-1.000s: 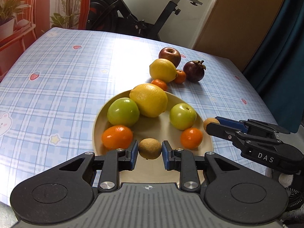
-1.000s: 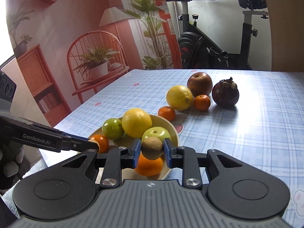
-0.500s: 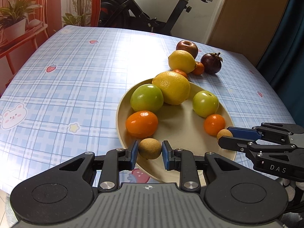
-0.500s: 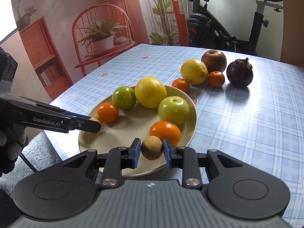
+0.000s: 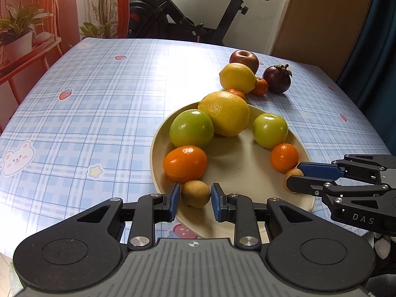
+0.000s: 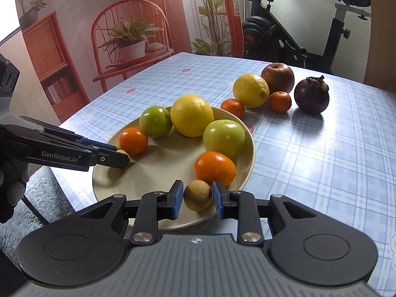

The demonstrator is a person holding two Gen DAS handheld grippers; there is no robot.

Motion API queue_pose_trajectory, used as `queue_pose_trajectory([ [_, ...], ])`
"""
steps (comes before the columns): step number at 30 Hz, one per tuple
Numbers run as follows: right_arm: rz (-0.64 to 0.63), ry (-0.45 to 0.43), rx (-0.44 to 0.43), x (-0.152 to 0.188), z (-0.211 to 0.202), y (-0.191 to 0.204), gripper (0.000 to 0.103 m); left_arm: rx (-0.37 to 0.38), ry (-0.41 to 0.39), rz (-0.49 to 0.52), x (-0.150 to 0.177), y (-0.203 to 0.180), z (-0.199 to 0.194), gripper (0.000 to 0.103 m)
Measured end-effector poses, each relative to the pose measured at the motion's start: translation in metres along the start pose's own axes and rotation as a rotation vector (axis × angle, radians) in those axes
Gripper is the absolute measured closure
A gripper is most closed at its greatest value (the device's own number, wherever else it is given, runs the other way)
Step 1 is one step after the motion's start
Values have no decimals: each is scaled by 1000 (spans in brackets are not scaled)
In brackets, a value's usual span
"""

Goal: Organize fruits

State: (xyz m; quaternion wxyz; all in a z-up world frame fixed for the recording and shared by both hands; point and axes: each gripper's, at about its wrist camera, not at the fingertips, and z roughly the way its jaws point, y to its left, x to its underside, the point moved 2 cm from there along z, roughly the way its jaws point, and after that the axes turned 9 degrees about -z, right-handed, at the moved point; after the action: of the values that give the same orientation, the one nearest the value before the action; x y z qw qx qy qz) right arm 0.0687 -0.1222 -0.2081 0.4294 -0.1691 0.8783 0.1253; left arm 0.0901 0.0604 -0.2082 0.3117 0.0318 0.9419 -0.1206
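The left gripper (image 5: 193,199) had its blue pads (image 5: 174,201) slightly apart, with a small gap showing on either side of a brown fruit (image 5: 195,193) that sat between them on the near rim of the plate (image 5: 247,173). Just ahead of its left finger lay an orange (image 5: 185,163), touching the fruit.

The right gripper (image 6: 197,199) framed a second brown fruit (image 6: 197,194) the same way; its pads (image 6: 177,199) stood close beside the fruit, and whether they pressed on it or had let go I could not tell. That fruit rested at the plate's edge, with another orange (image 6: 214,167) directly ahead and touching it.

Farther ahead of both tools, on the plate, were two green apples (image 6: 156,121), one each side of a big yellow citrus (image 6: 191,115).

Beyond the plate, on the blue checked cloth (image 6: 321,153), a lemon (image 6: 250,90), two small tangerines (image 6: 280,101), a red apple (image 6: 277,77) and a dark mangosteen (image 6: 311,95) lay clustered, well ahead and to the right of the right tool. In the left wrist view the right gripper reached in from the right, fingertips around its fruit.
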Motion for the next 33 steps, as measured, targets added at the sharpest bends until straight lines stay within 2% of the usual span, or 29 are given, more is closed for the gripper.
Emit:
queue_pose_trajectory([
  [8,2,-25,33,1,-9,-2,73,-6,-35,-22,1,0,-9,69],
  [10,2,-33,42,1,-11,-2,72,2,-50,-31,2,0,-14,64],
  [19,32,-110,64,0,-21,-7,69,-12,-117,-63,4,0,-25,64],
  [33,70,-150,95,-1,-33,-14,69,-43,-173,-110,4,4,-35,64],
])
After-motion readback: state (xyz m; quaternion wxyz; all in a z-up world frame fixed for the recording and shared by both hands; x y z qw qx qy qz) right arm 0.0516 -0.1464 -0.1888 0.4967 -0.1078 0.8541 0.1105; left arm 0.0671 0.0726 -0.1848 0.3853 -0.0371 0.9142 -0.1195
